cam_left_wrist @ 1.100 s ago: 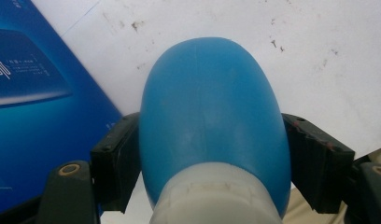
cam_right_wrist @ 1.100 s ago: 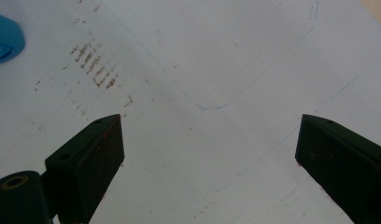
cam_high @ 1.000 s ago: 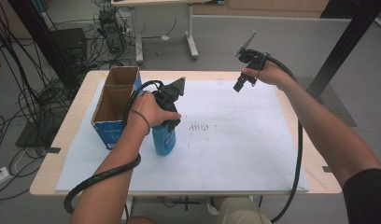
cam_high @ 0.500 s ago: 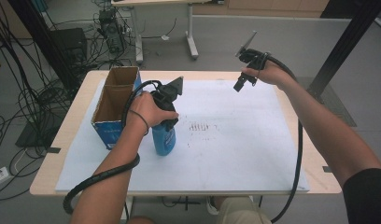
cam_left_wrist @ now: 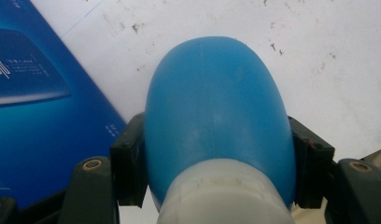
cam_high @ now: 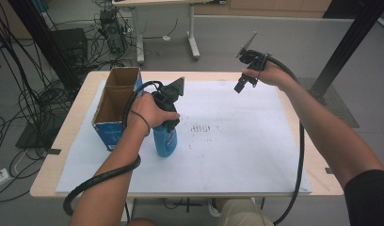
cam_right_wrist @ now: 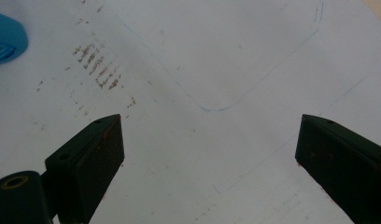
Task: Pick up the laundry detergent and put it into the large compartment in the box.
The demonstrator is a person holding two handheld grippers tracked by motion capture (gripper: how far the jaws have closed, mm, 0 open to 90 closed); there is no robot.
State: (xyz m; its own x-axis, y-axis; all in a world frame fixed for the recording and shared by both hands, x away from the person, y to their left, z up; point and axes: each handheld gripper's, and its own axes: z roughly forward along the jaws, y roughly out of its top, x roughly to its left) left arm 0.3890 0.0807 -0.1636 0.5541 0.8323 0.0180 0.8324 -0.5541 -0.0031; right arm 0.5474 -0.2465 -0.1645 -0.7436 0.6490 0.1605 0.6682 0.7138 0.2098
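Blue plastic bottle (cam_high: 165,139) w/ a white neck stands upright on the white sheet (cam_high: 237,155) covering the counter (cam_high: 82,101). The bottle is the landmark here. The left tongs (cam_high: 167,123) come down on it from above and clamp its upper part just below the neck; in the left gripper view the two black pads (cam_left_wrist: 129,161) press flat against both sides of the blue body (cam_left_wrist: 219,121), so the grip is closed on the bottle. The jaws have just been closing, w/ the bottle between them. The person's left hand (cam_high: 150,110) wraps the tongs' body directly above the bottle.

Just beside the bottle, on its left in the high view, stands an open cardboard box (cam_high: 116,106) w/ blue printed sides; whether the two touch is unclear. To the bottle's right, near it, a patch of small brown smudges (cam_high: 203,128) marks the sheet.

Well apart from the bottle, toward the counter's far right, the right tongs (cam_high: 240,86) hang in the air above the sheet, held by the right hand (cam_high: 268,73). In the right gripper view their jaws stand wide apart w/ nothing between them, and a corner of the bottle (cam_right_wrist: 6,39) shows at upper left.
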